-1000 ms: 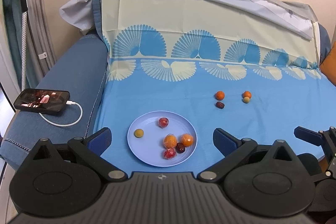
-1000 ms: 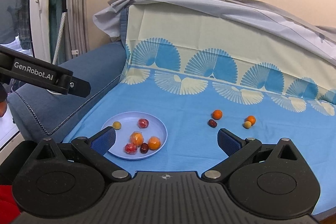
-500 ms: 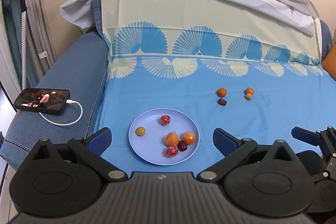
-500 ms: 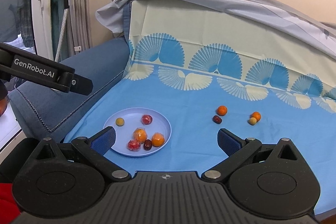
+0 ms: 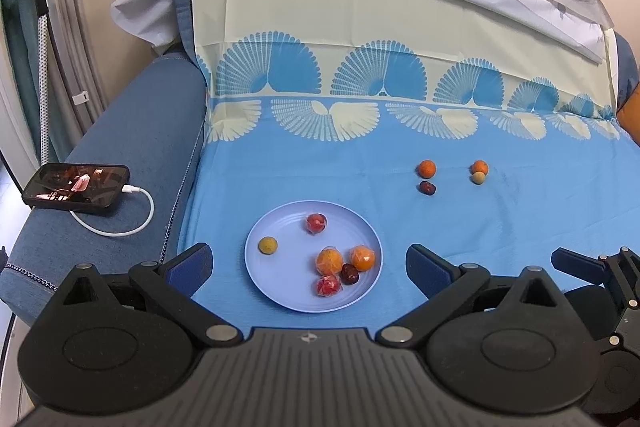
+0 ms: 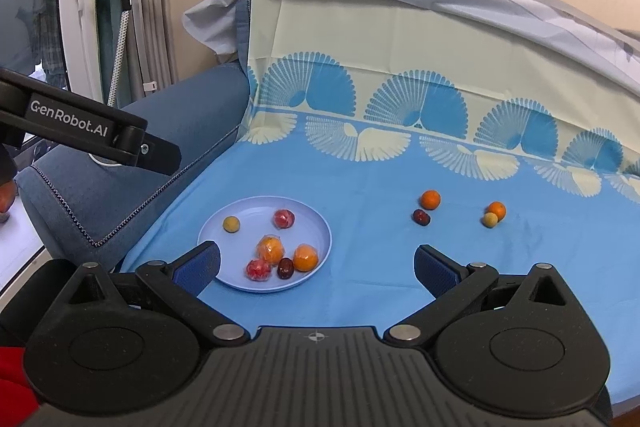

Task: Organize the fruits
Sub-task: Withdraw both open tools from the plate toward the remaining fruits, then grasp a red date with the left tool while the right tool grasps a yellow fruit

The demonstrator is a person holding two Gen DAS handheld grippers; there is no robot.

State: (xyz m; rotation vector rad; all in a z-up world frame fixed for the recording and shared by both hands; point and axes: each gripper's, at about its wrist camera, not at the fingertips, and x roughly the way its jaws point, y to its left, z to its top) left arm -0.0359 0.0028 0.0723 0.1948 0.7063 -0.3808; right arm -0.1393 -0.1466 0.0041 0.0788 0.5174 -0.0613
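A pale blue plate (image 5: 288,291) (image 6: 320,231) lies on the blue sheet and holds several fruits: two wrapped oranges, two wrapped red fruits, a dark date and a small yellow-green one. Further right, loose on the sheet, lie an orange (image 5: 427,168) (image 6: 431,199) beside a dark date (image 5: 427,188) (image 6: 421,217), and a second orange (image 5: 479,167) (image 6: 497,209) touching a small yellow-green fruit (image 5: 478,178) (image 6: 489,219). My left gripper (image 5: 309,263) hovers open over the plate's near side. My right gripper (image 6: 317,265) is open and empty, short of the loose fruits.
A phone (image 5: 76,183) on a white charging cable lies on the blue sofa arm at the left. The sofa back (image 5: 400,39) draped in cloth rises behind the fruits. An orange cushion (image 5: 629,115) sits at the far right. A garment steamer stands at the left.
Both grippers have shifted slightly, so the plate and loose fruits sit a little higher and to the right in both views. No fruit has moved; both grippers stay open.
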